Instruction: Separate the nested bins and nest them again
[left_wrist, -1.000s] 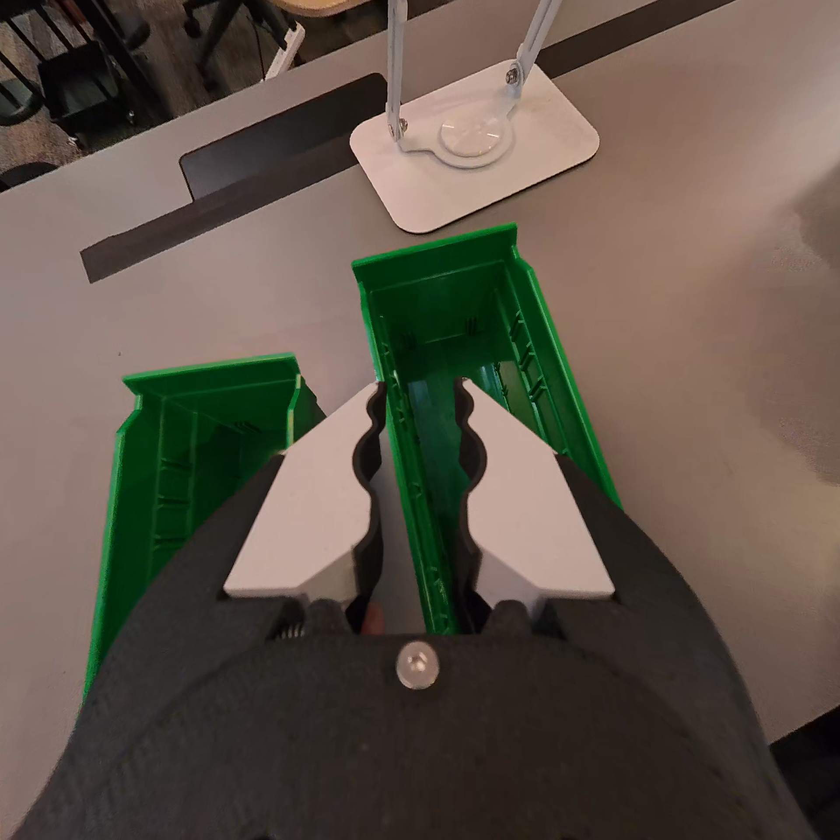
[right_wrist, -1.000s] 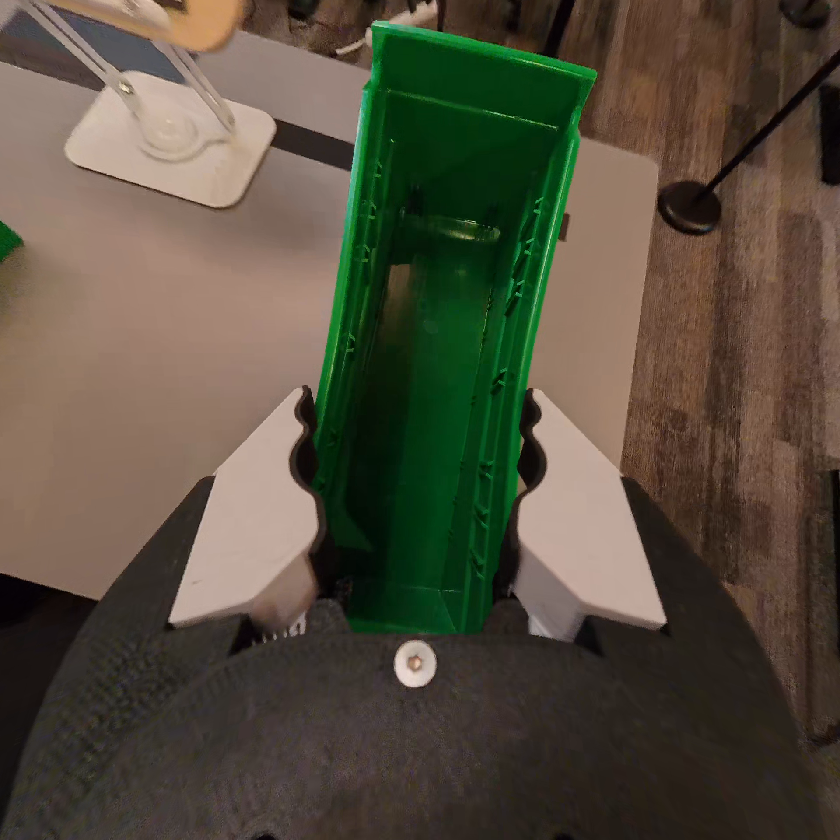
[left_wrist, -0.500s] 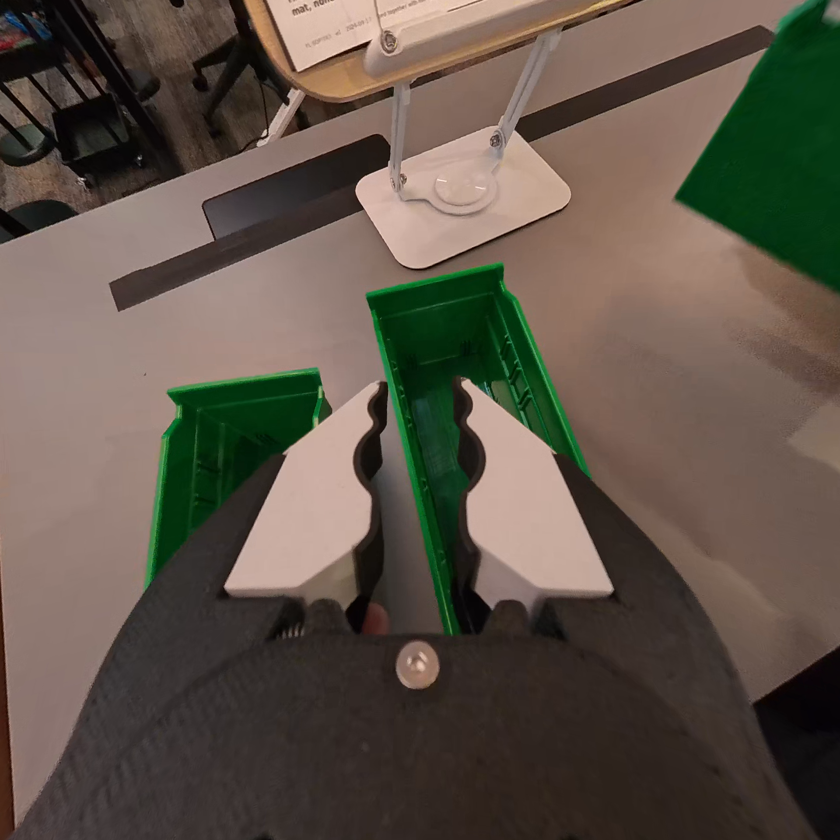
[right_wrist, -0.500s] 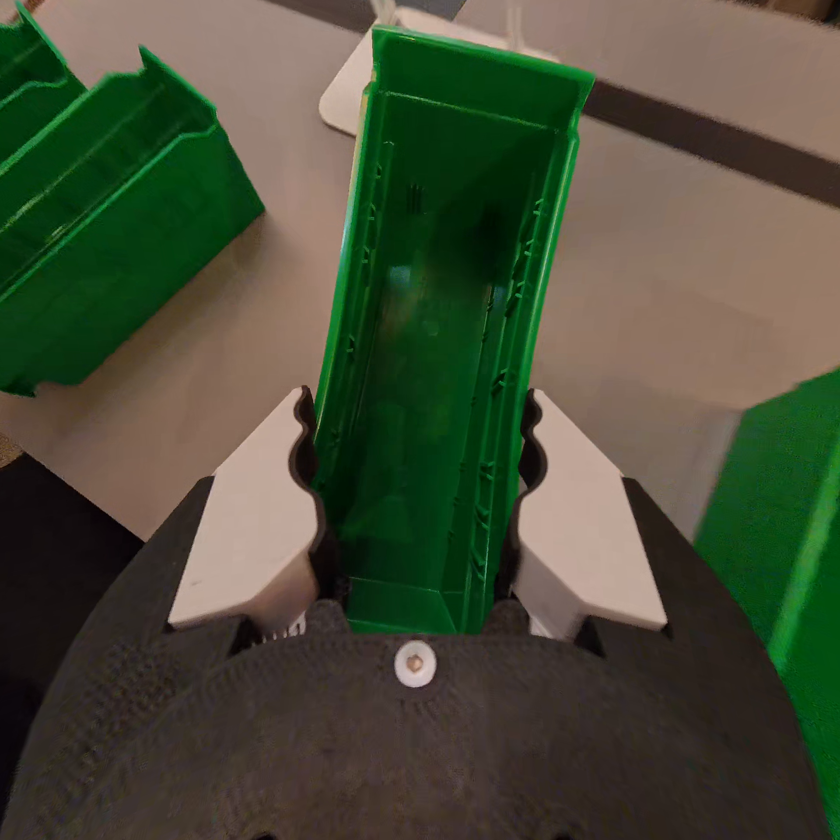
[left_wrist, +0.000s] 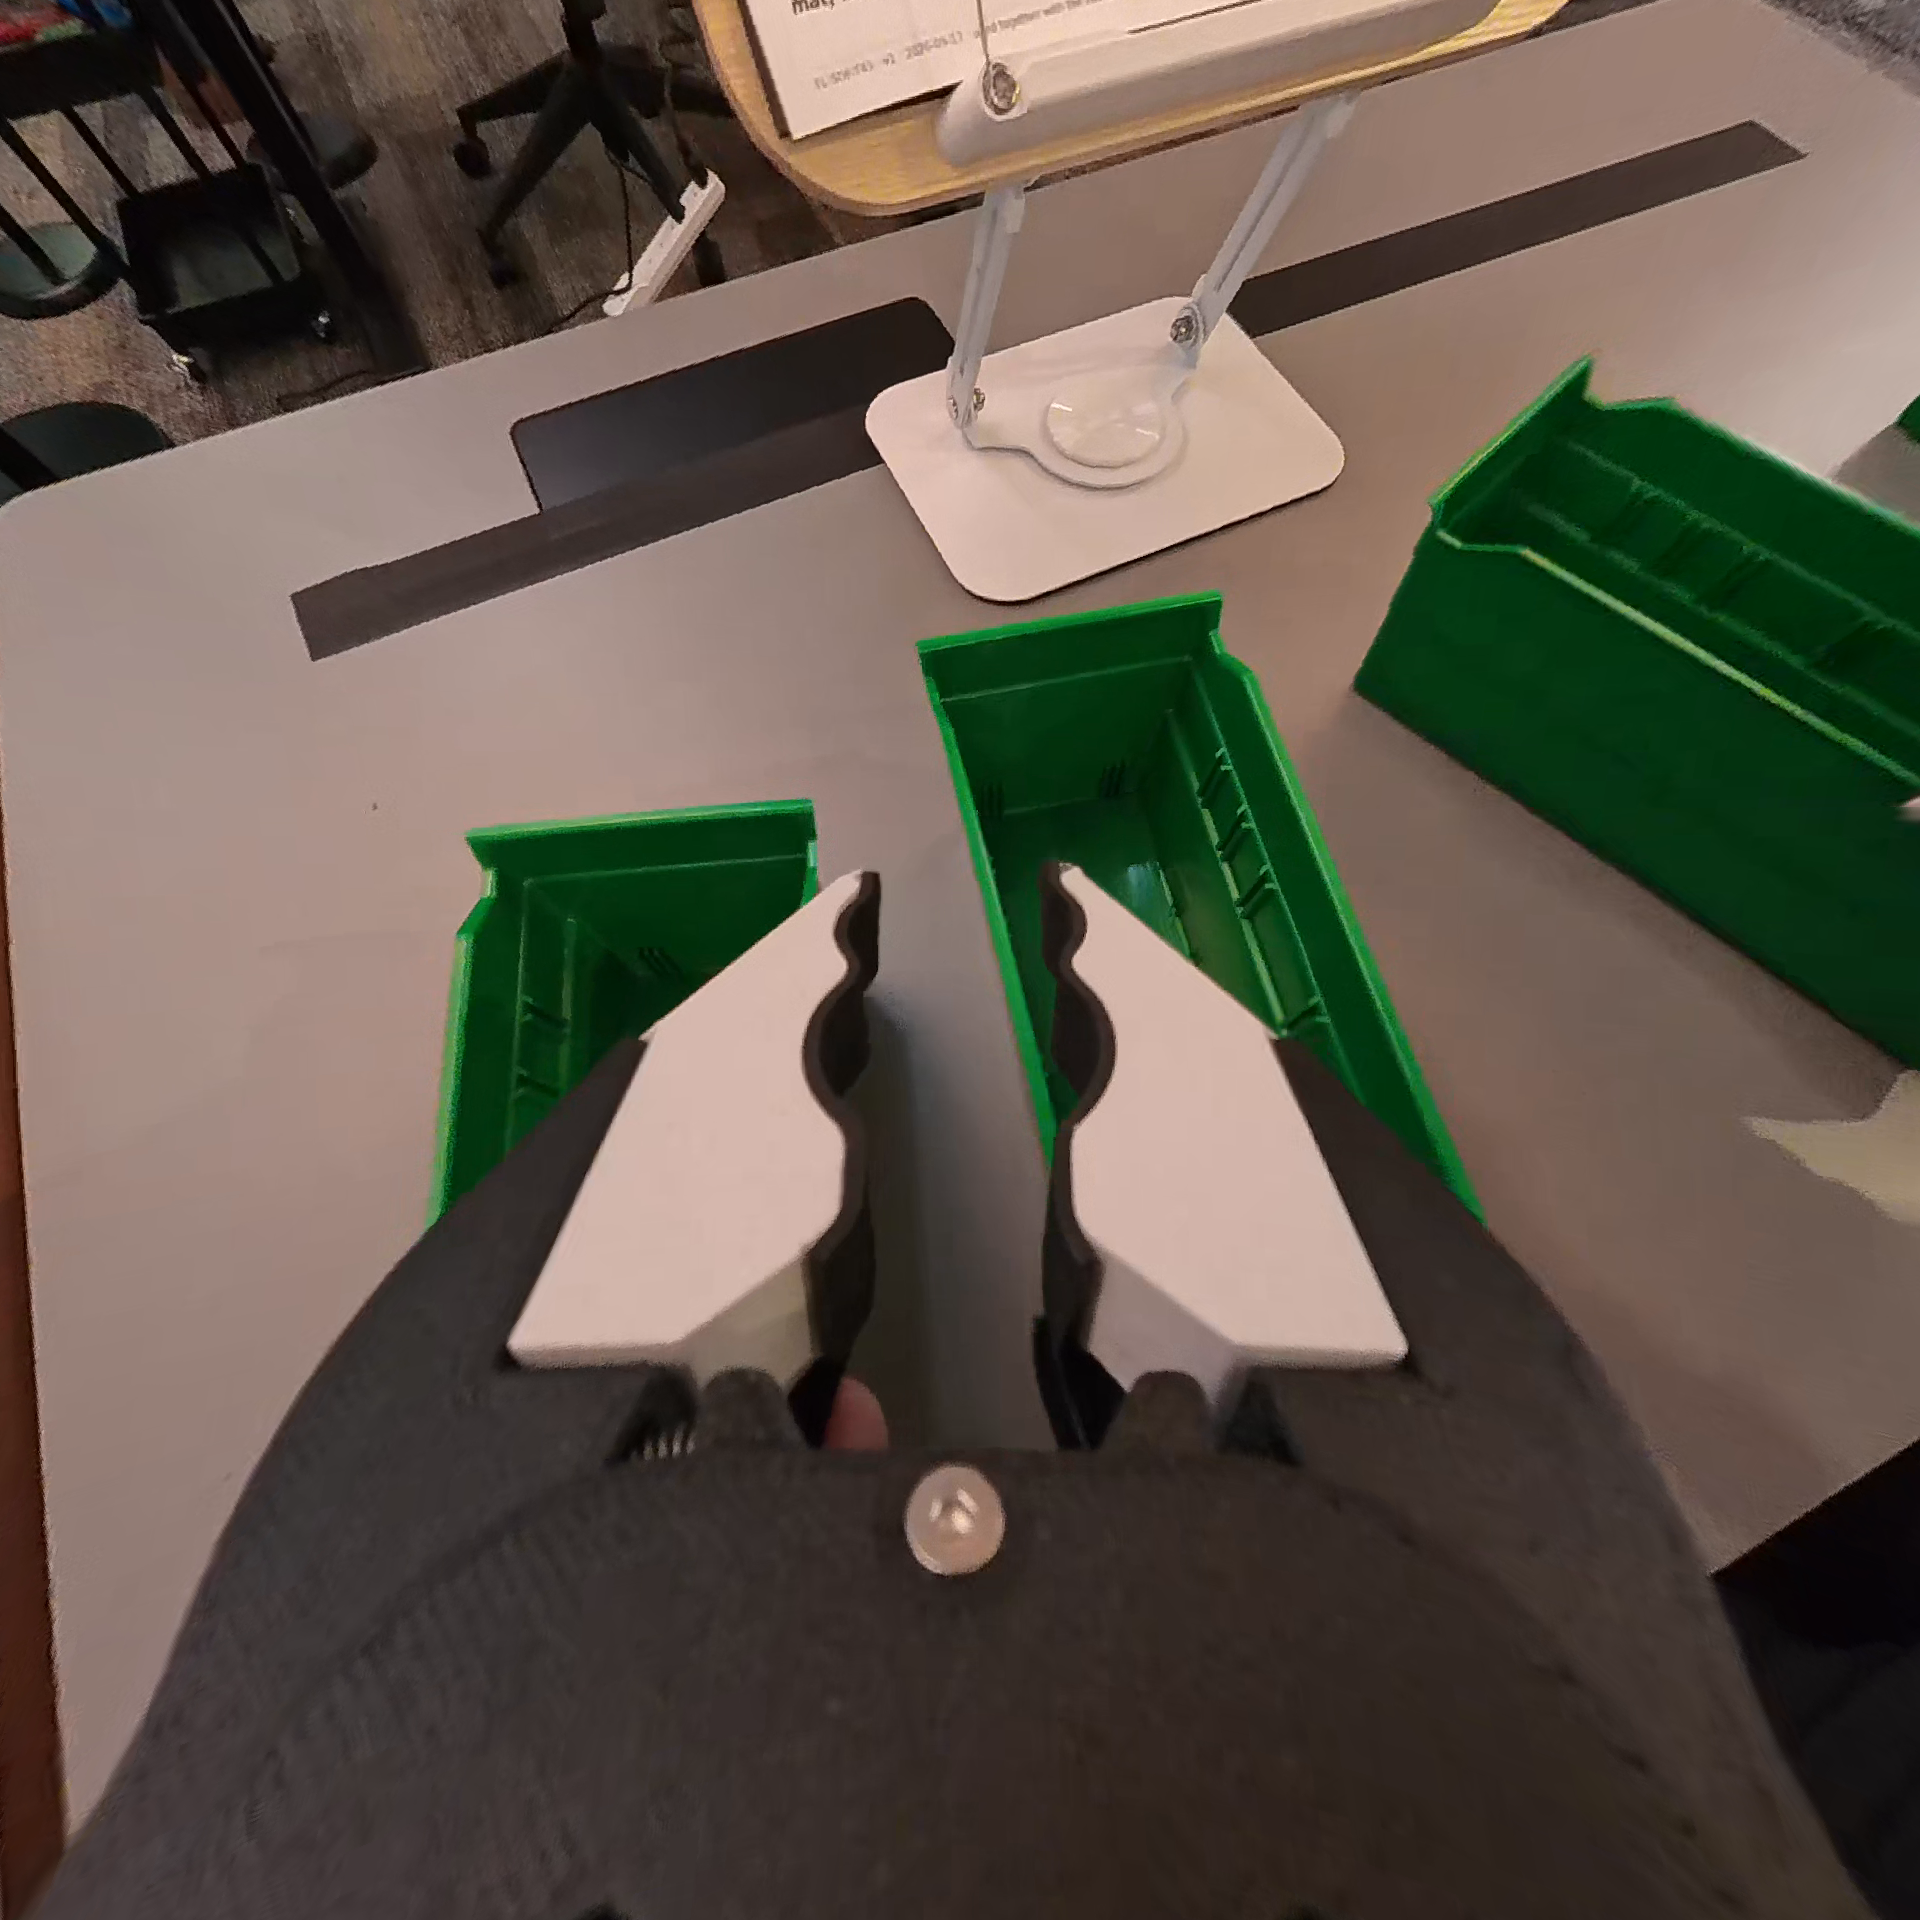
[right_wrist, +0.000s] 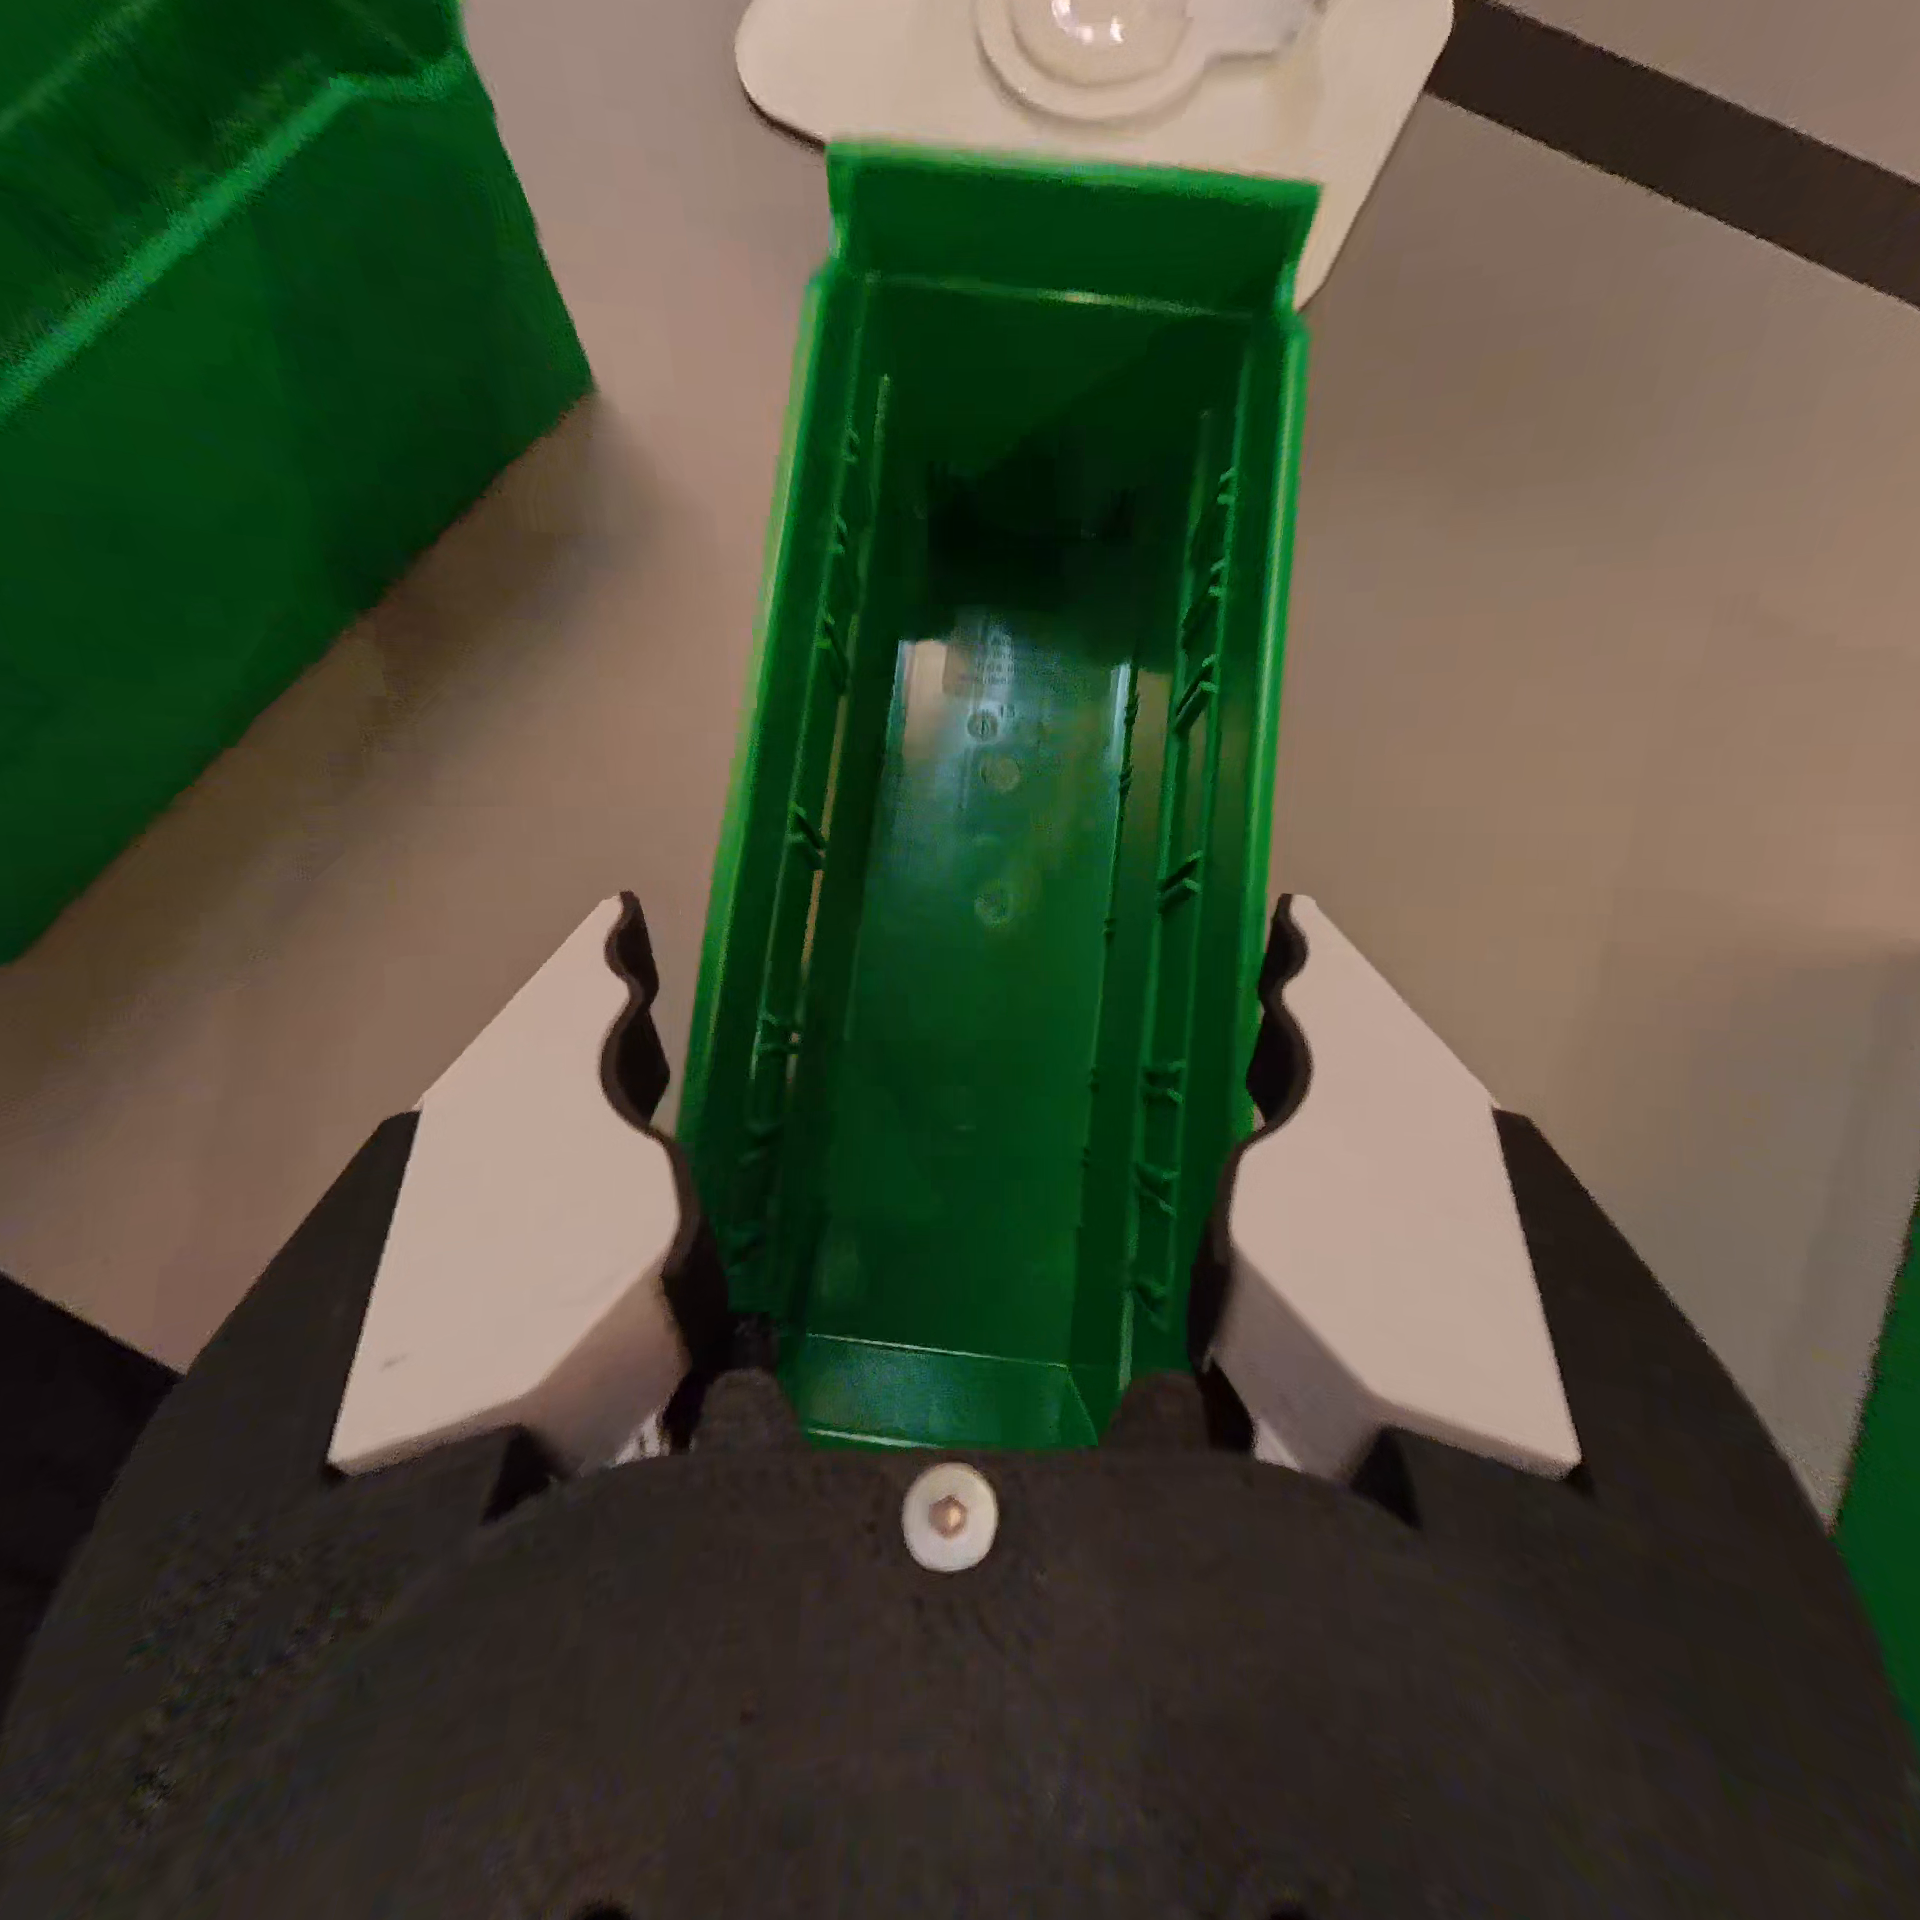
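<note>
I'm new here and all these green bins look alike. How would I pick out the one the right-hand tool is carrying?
Find the white stand base on the grey table. Just before it, a long narrow green bin sits between the right gripper's fingers, open side up. Unlike the other bin to its left, it is clamped by its side walls.

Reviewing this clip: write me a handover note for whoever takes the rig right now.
Left claw: open, empty, straddling the left wall of the middle green plastic bin.
Right claw: shut on a long green plastic bin, carried over the grey table.
Another green bin lies left of the middle one; a fourth sits far right.
Done: bins separated.
Left: nest them again.
</note>
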